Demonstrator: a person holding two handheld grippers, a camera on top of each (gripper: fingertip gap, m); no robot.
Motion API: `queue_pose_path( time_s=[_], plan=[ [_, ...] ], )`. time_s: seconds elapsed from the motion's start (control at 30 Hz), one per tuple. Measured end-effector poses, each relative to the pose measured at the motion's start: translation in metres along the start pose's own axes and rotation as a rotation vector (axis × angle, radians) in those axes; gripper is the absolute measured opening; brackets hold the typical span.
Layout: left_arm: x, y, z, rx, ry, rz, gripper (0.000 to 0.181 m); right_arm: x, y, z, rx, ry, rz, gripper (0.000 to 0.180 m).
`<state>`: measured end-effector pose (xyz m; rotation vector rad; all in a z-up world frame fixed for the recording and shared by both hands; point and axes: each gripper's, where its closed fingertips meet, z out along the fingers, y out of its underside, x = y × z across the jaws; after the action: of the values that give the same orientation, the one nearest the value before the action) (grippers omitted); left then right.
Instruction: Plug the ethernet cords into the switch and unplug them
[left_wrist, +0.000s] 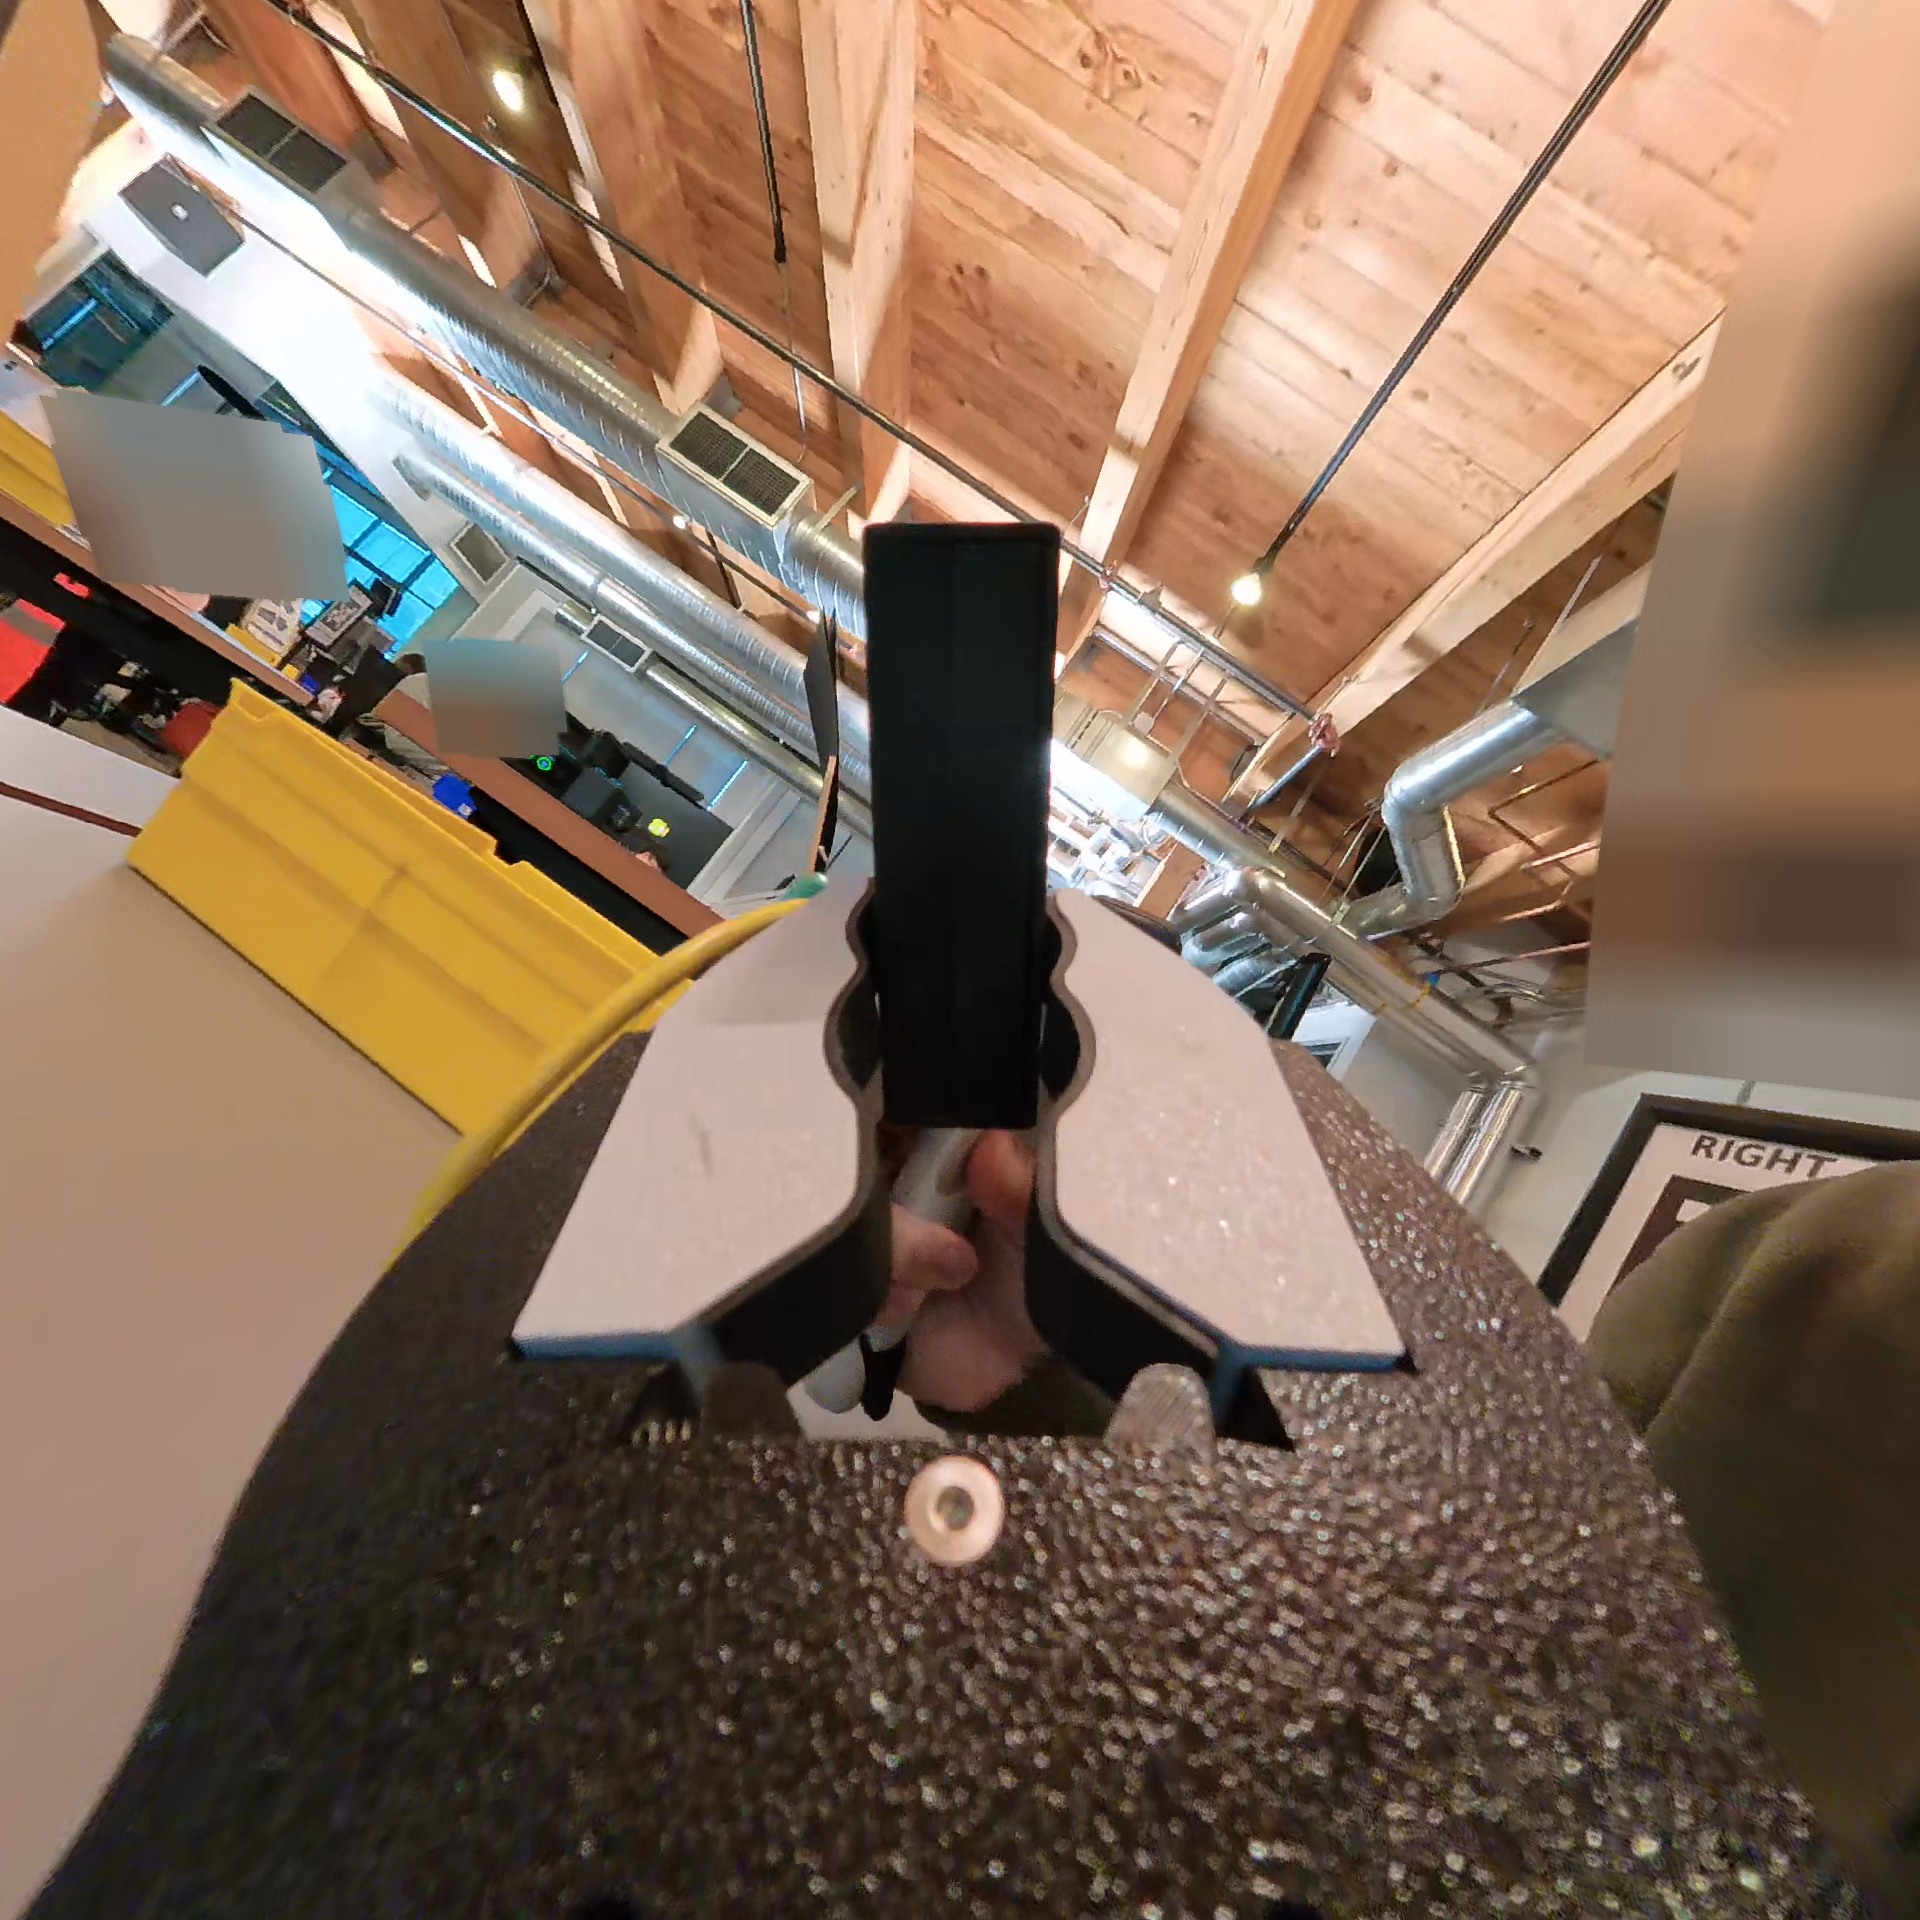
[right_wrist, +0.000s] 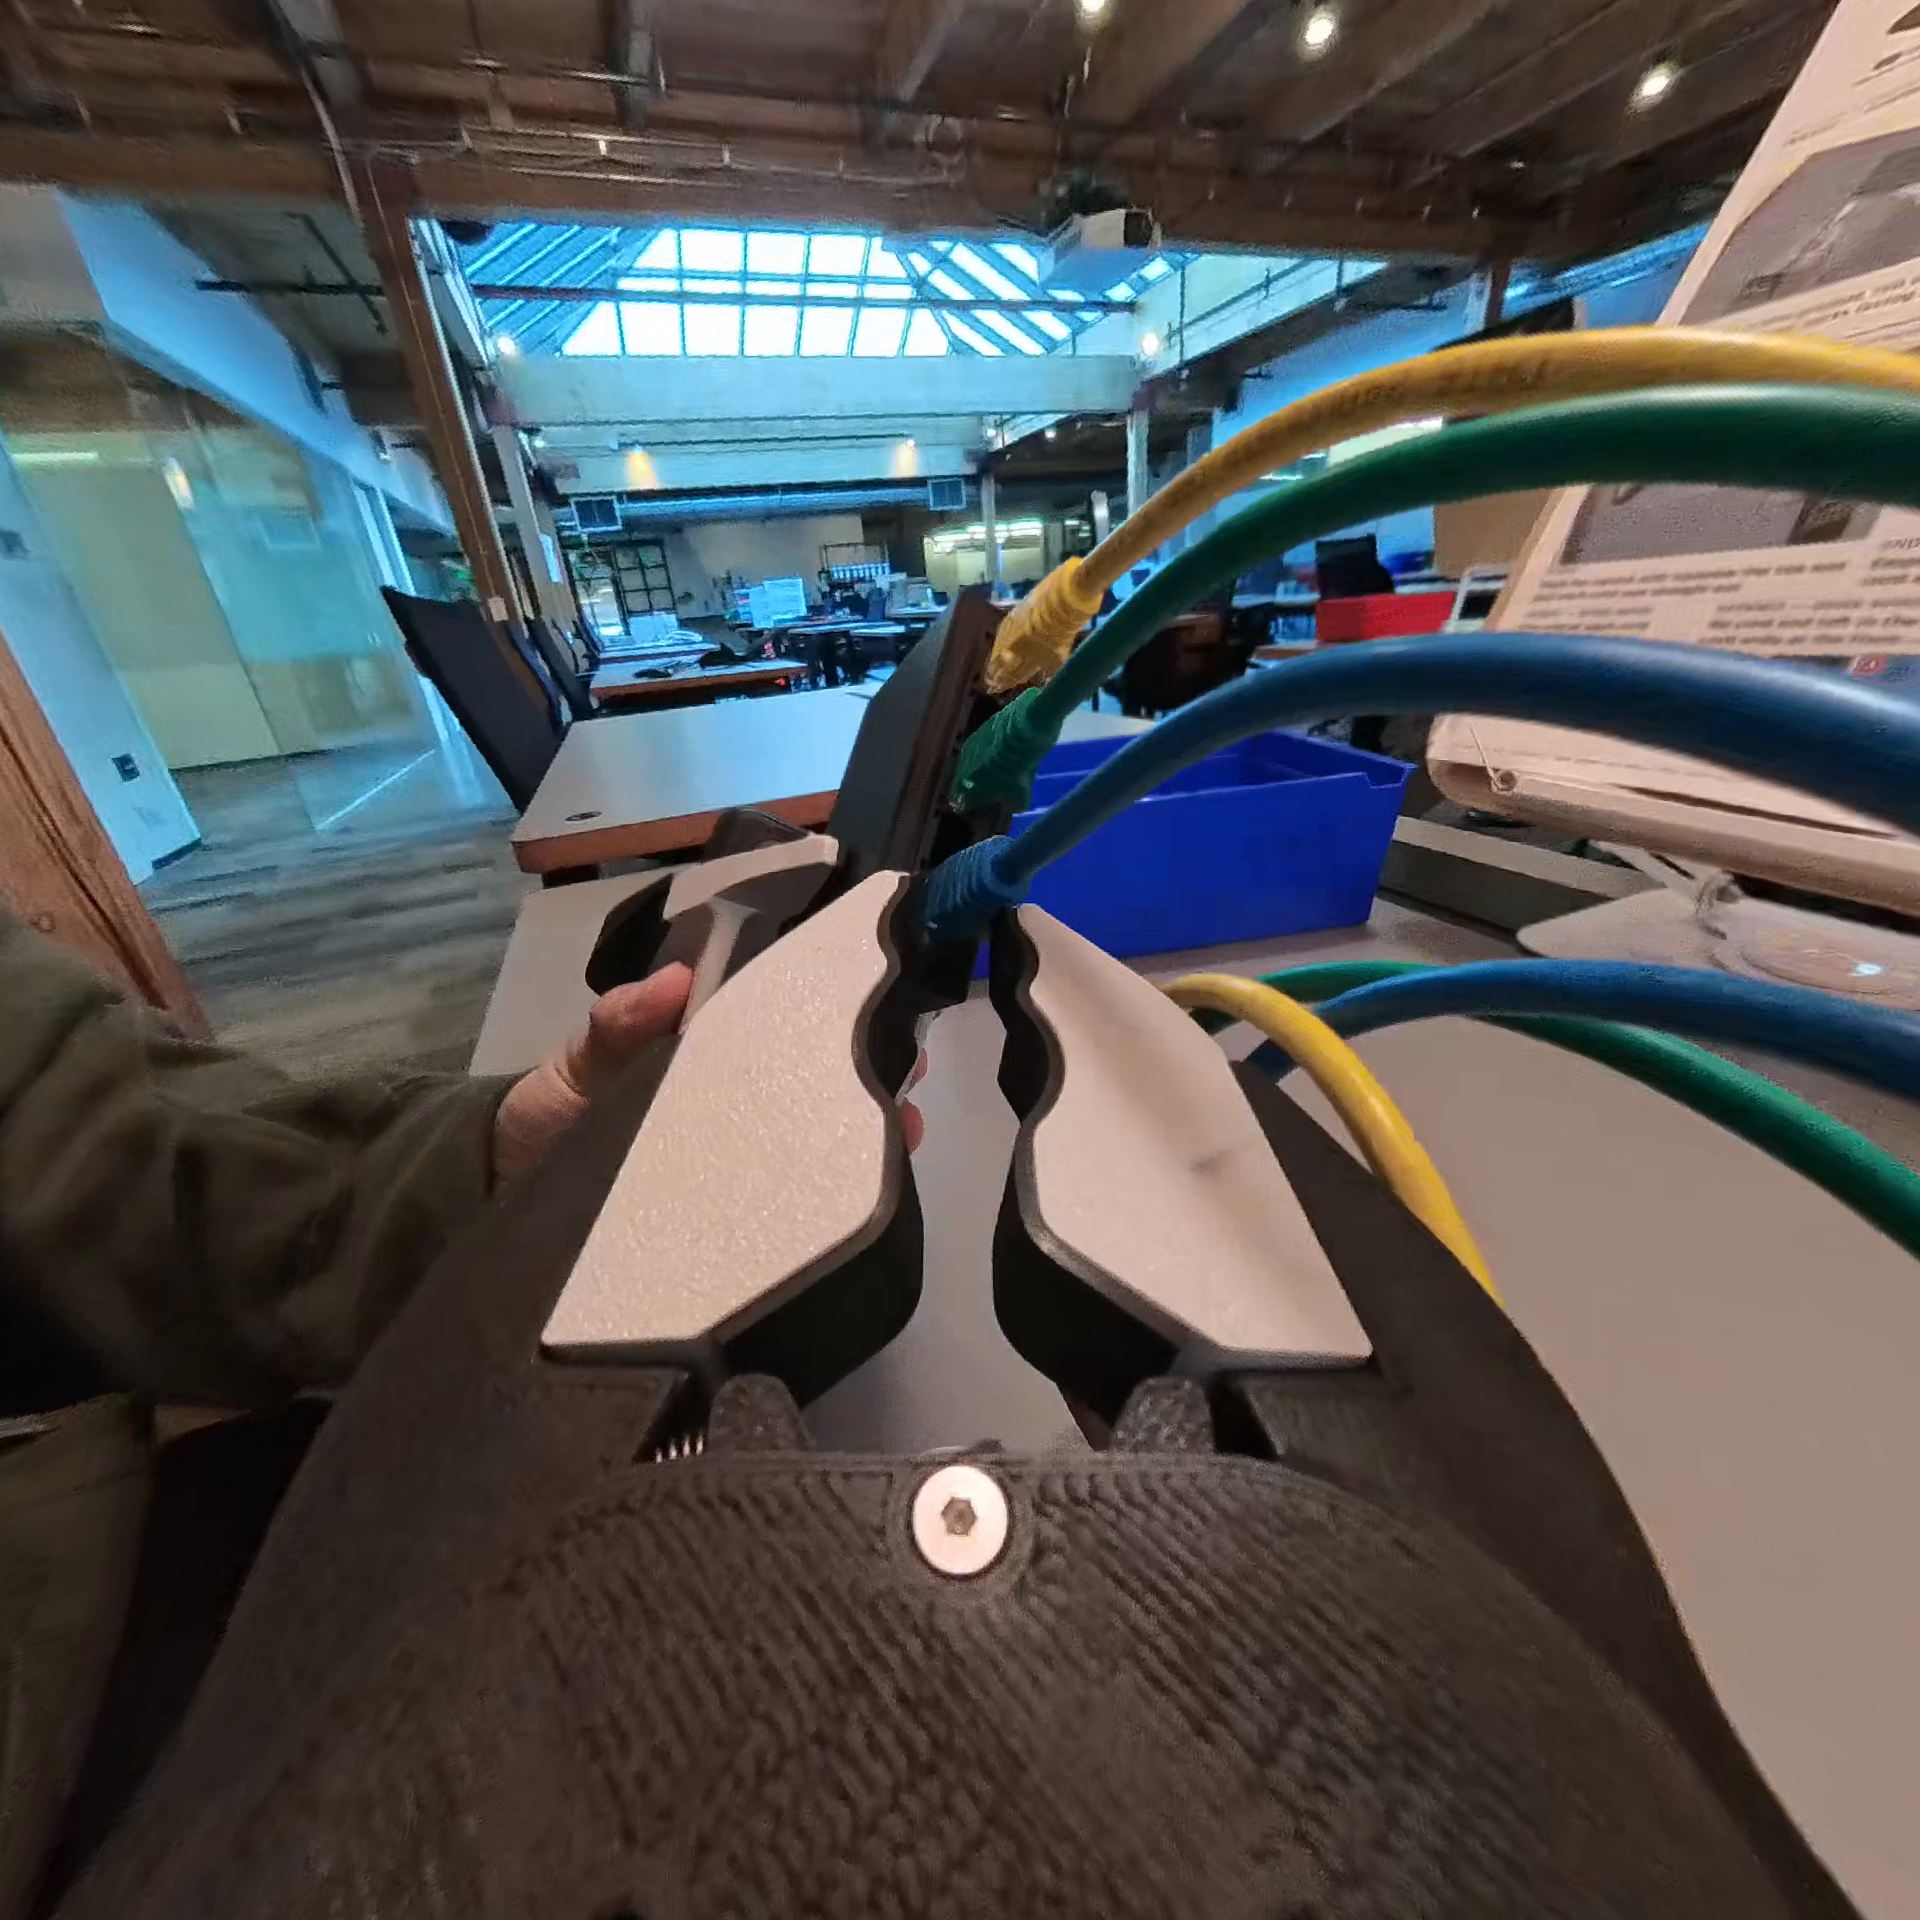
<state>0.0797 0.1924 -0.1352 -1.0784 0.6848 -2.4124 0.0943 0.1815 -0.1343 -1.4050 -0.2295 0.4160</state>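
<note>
1 switch (left_wrist: 956, 821) stands upright, pinched in my left gripper (left_wrist: 956, 997). 3 cords, yellow (right_wrist: 1039, 623), green (right_wrist: 997, 743) and blue (right_wrist: 966, 883), sit plugged in. My right gripper (right_wrist: 951, 940), spread, flanks the blue plug.

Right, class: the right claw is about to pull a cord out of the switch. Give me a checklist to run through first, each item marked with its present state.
1. Left claw clamped on the switch: ok.
2. Right claw open enough to take a plug: ok.
3. Blue plug lined up at the right claw's tips: ok.
4. Yellow plug and green plug clear of the right claw: ok.
5. Blue plug's release tab reachable: cannot tell, hidden.
6. Blue plug fully seated in its socket: cannot tell.
</note>
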Motion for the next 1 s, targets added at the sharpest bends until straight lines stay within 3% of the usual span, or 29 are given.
queue_pose_path(
  time_s=[0.17,0.27,0.37,0.6,0.77,0.87,1.0],
  plan=[
    [0.005,-0.005,-0.001,-0.054,0.002,0.149,0.027,-0.004,-0.003,0.003,0.082,-0.061,0.164,0.015],
    [0.001,-0.010,-0.004,-0.012,-0.006,0.025,0.027,-0.001,0.000,0.009,0.010,-0.024,0.057,0.015],
    [0.000,-0.011,-0.004,0.011,-0.007,0.028,0.027,0.000,-0.001,0.010,-0.038,-0.014,-0.008,0.015],
    [0.000,-0.016,-0.006,0.065,0.000,0.036,0.027,0.001,-0.006,0.017,0.083,-0.041,0.173,0.015],
    [-0.006,-0.016,-0.008,0.095,-0.013,-0.063,0.032,0.004,-0.001,0.019,0.029,0.009,0.089,0.014],
    [-0.004,-0.014,-0.007,0.098,-0.002,-0.024,0.031,0.003,-0.004,0.018,0.030,0.001,0.100,0.015],
    [0.010,-0.015,-0.004,0.076,0.035,0.142,0.027,-0.006,-0.013,0.015,0.147,-0.130,0.236,0.014]
  ],
)
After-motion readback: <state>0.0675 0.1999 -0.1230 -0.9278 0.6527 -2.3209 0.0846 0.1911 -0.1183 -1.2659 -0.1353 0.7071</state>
